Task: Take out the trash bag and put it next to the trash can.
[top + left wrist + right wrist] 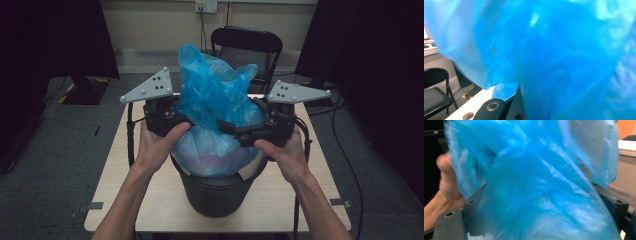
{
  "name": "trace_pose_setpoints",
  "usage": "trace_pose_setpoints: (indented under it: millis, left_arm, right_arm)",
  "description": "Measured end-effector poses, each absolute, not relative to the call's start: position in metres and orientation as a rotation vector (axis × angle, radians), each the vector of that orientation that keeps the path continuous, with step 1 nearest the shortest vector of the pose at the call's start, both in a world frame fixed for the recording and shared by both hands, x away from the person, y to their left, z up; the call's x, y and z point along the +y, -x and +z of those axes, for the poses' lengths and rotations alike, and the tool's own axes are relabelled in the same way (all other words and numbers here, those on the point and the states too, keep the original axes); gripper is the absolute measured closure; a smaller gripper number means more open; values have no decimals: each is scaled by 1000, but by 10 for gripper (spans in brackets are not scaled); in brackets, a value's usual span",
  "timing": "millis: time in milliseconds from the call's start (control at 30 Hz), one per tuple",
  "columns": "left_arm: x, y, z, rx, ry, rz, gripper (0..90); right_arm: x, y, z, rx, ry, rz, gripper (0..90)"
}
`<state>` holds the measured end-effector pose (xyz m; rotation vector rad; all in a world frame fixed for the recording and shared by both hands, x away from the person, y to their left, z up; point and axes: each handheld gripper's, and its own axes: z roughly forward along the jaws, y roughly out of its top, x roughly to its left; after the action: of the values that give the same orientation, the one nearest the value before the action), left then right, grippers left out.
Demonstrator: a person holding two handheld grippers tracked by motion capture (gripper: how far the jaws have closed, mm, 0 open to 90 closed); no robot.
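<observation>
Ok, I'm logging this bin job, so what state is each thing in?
Blue bag: bunched at the top, sitting in the bin.
Black bin: upright on the table.
Left gripper: shut on the blue bag.
Right gripper: open, film between its jaws.
Chair: unoccupied.

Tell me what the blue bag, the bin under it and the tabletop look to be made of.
Blue bag: thin plastic film, translucent and glossy; it crinkles, and light shows through it. Bin: probably moulded plastic, black, smooth with a dull sheen; metal cannot be ruled out. Tabletop: pale wood-look board, likely laminate, matt and even in colour.
</observation>
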<state>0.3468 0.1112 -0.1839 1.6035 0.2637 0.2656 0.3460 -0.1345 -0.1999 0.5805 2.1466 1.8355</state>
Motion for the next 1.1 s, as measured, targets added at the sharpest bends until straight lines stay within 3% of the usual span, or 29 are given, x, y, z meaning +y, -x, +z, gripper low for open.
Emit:
trace_pose_setpoints:
  millis: [333,433,600,733,900,1100]
  left_arm:
    - [100,-351,-185,262,-1572,232,896]
    - [101,-353,-186,264,-1565,225,896]
    - [104,-356,-187,262,-1563,208,891]
    - [107,-357,-188,295,-1576,230,746]
    - [116,-358,-190,360,-1591,301,481]
    - [130,-362,-196,429,-1589,323,354]
  right_arm:
    - [-109,-356,-206,2199,-557,1858,167]
    - [-106,-359,-207,2230,-556,1857,320]
    - [-107,-362,-208,2258,-519,1914,668]
    - [-109,-364,-210,2283,-515,1955,863]
    - [-112,-367,-208,2265,-524,1940,895]
    - [-120,-373,-203,2195,-552,1940,898]
